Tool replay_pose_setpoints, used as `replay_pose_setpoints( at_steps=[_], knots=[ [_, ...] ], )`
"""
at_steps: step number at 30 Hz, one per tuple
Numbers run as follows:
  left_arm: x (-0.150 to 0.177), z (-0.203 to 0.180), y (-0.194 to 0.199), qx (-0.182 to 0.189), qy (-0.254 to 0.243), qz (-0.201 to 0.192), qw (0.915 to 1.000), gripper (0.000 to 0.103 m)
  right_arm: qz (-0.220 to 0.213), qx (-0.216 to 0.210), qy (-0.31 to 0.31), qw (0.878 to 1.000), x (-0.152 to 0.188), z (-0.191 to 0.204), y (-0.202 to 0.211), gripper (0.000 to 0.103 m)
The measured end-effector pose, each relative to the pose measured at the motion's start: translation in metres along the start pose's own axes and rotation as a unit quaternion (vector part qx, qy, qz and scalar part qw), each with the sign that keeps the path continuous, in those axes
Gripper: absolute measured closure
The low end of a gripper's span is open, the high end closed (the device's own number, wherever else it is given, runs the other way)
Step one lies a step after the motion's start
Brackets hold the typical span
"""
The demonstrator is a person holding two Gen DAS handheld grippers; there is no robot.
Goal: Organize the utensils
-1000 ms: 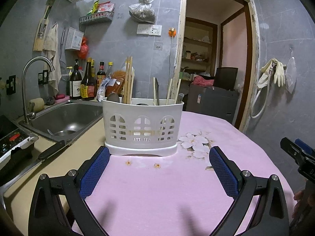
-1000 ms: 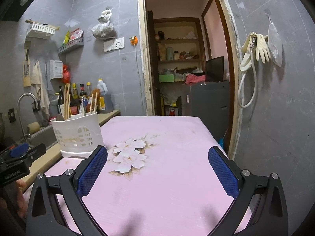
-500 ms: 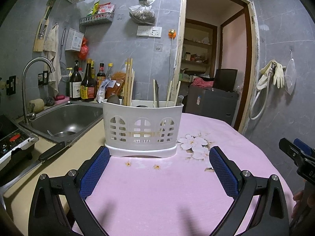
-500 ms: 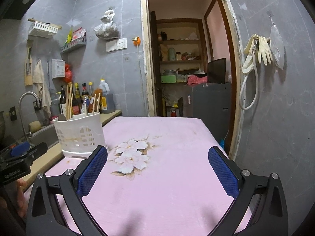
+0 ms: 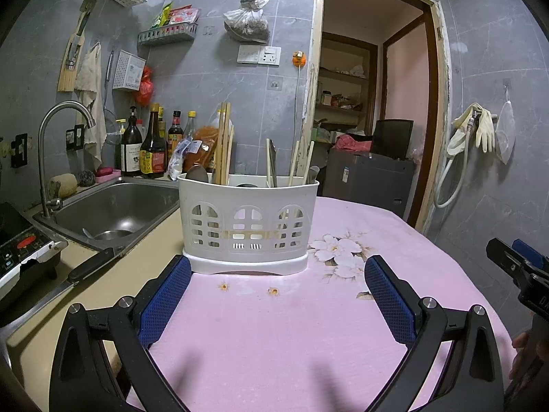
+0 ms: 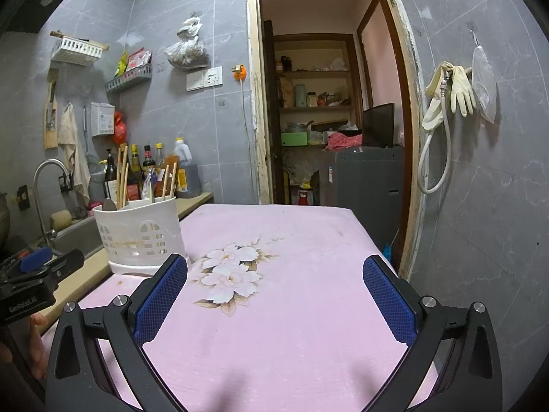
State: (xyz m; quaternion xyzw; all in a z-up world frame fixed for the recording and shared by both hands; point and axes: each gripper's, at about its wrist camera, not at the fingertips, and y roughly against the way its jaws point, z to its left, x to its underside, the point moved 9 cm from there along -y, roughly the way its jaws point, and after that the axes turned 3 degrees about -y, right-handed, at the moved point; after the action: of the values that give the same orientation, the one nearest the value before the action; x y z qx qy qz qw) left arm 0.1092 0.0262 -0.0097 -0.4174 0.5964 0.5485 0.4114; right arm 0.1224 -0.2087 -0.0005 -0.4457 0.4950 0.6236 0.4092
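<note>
Two grippers hung over a pink flowered tablecloth (image 5: 274, 336), both spread wide and holding nothing. A white utensil caddy (image 5: 247, 219) stood at the cloth's sink-side edge, chopsticks and spoons upright in its compartments, likely to drain. It sat just ahead of the left gripper (image 5: 276, 279), centred between its fingers; the right gripper (image 6: 274, 281) pointed past it, the caddy off to its left.

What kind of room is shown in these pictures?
Most likely a small home kitchen: a steel sink with a tap, sauce bottles by the wall, and a white utensil holder on a pink-covered table.
</note>
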Motion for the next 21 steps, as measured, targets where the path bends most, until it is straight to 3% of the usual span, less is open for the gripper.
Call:
replay_pose_setpoints(
  at_steps=[21],
  knots=[
    [-0.0015, 0.0013, 0.0019, -0.001, 0.000, -0.003, 1.0000, 0.004, 0.002, 0.003, 0.000, 1.000, 0.0003, -0.0021, -0.0004, 0.000]
  ],
)
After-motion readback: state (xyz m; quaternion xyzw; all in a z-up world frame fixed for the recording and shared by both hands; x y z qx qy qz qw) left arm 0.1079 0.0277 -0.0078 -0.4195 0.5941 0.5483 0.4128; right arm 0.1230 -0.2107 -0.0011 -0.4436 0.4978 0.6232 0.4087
